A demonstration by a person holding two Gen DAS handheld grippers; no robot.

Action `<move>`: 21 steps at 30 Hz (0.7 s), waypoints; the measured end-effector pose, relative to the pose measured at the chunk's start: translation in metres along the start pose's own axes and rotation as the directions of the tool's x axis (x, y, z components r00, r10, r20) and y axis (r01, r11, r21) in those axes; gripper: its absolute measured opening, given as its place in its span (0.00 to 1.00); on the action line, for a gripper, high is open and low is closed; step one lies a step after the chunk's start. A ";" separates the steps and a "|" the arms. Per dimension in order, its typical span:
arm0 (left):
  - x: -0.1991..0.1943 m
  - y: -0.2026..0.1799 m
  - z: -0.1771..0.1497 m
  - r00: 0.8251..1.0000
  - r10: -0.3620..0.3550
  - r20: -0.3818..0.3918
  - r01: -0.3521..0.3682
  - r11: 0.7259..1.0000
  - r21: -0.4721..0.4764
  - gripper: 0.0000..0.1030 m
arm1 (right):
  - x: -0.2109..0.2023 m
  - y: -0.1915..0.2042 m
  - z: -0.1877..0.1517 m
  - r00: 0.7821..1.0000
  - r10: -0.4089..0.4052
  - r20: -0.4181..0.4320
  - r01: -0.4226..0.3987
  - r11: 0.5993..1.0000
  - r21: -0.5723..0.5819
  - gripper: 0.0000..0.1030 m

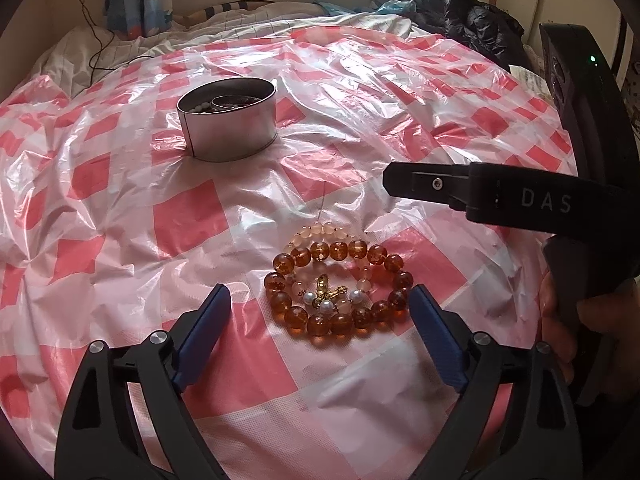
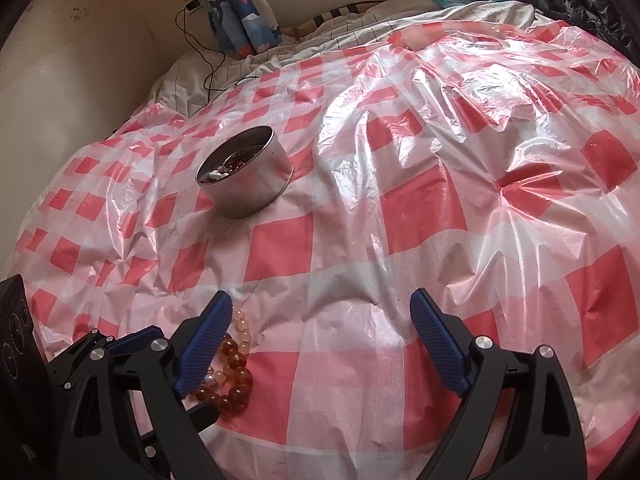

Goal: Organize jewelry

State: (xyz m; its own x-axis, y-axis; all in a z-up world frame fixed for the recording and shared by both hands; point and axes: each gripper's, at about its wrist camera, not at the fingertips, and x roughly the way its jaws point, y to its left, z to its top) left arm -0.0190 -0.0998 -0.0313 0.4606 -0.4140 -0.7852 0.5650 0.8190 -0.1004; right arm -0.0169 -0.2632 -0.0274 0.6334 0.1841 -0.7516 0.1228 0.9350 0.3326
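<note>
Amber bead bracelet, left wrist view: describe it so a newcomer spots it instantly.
On the red-and-white checked plastic sheet, nearer than the round metal tin, lies a jewelry pile. The amber bead bracelet is its outer ring: big translucent brown beads, around paler pink beads and small white pearls.

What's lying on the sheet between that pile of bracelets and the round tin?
Nothing but the bare checked plastic sheet. In the left wrist view, the stretch from the bracelets up to the tin holds only wrinkles.

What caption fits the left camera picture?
Open left gripper over amber beads, tin beyond.
</note>
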 end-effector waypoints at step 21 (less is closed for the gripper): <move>-0.002 -0.006 0.001 1.000 0.000 0.001 0.000 1.000 0.012 0.86 | 0.005 0.002 -0.001 1.000 -0.019 -0.005 0.019 1.000 -0.011 0.87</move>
State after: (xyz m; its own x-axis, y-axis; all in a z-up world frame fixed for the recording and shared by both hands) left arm -0.0224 -0.1040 -0.0290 0.4613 -0.4145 -0.7845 0.5729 0.8143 -0.0934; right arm -0.0145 -0.2598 -0.0314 0.6270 0.1683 -0.7606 0.1263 0.9415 0.3124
